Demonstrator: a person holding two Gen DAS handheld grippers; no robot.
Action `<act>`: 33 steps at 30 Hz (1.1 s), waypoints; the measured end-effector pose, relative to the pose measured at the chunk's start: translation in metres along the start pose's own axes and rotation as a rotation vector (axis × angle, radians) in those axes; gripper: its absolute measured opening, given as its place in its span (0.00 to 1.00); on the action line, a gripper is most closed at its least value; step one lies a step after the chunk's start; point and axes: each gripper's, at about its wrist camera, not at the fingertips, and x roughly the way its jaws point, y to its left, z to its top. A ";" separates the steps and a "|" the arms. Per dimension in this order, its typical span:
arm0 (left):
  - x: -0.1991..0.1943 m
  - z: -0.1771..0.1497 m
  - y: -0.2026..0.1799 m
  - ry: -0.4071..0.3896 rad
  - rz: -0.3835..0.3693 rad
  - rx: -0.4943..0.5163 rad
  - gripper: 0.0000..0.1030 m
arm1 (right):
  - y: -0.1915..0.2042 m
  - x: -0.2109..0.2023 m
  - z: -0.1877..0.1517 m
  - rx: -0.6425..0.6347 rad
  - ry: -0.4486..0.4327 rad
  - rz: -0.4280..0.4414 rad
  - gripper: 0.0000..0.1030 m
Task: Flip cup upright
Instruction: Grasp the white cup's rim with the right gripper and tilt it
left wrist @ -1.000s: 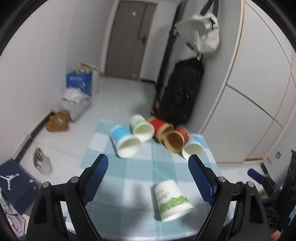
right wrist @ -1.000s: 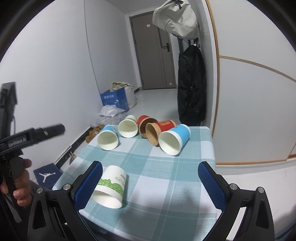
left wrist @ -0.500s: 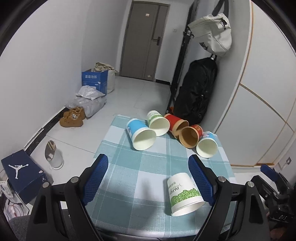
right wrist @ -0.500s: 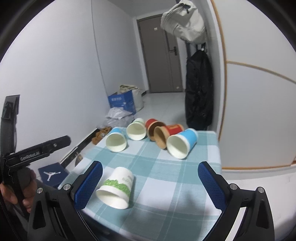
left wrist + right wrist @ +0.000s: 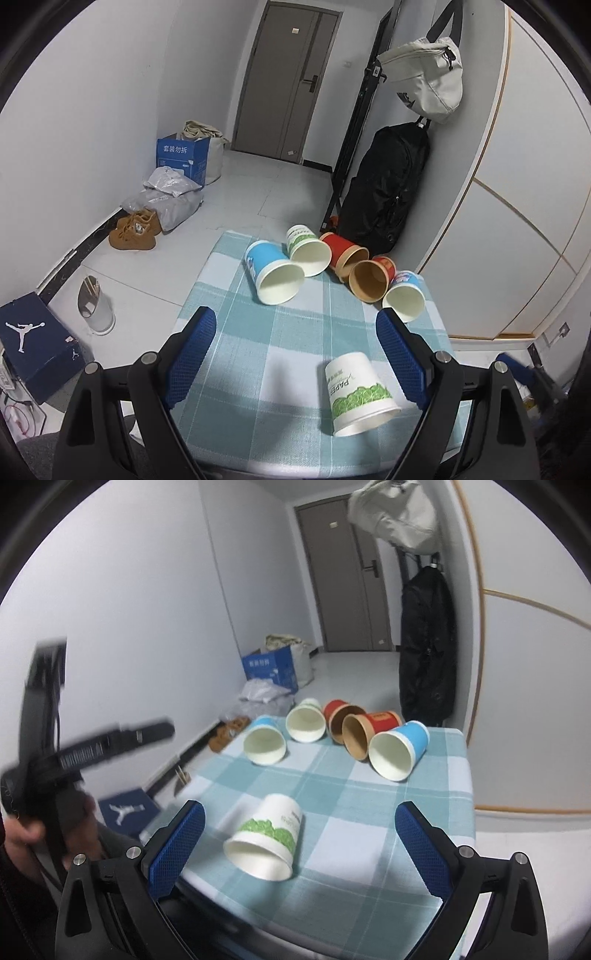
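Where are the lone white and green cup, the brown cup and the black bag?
White and green cup (image 5: 267,836), right wrist view, on its side wall.
Brown cup (image 5: 369,282), left wrist view, inside its open mouth.
Black bag (image 5: 388,184), left wrist view, on its front.

1. The left gripper (image 5: 92,746) is smeared by motion blur in the right wrist view; how its jaws stand cannot be read there.
2. The hand (image 5: 22,840) holding it is cut off by the frame edge.
3. The rear red cup (image 5: 343,253) is partly hidden behind neighbouring cups.
4. The surface (image 5: 258,332) has its near edge covered by gripper bodies.
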 end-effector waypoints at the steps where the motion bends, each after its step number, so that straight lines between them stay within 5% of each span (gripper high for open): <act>1: 0.000 0.001 0.001 0.000 -0.008 -0.005 0.83 | 0.002 0.002 -0.001 -0.009 0.016 -0.001 0.97; 6: 0.001 0.004 0.013 0.040 -0.074 -0.067 0.83 | 0.009 0.027 -0.009 -0.040 0.126 0.053 0.80; 13: 0.005 0.013 0.022 0.042 -0.047 -0.086 0.83 | 0.018 0.072 -0.029 -0.099 0.299 0.019 0.64; 23: 0.020 0.012 0.038 0.151 -0.113 -0.185 0.83 | 0.025 0.099 -0.030 -0.138 0.372 0.013 0.13; 28: 0.023 0.012 0.038 0.190 -0.186 -0.229 0.83 | 0.024 0.100 -0.029 -0.120 0.375 -0.009 0.03; 33: 0.024 0.012 0.037 0.201 -0.170 -0.220 0.83 | 0.021 0.100 -0.024 -0.086 0.358 0.006 0.02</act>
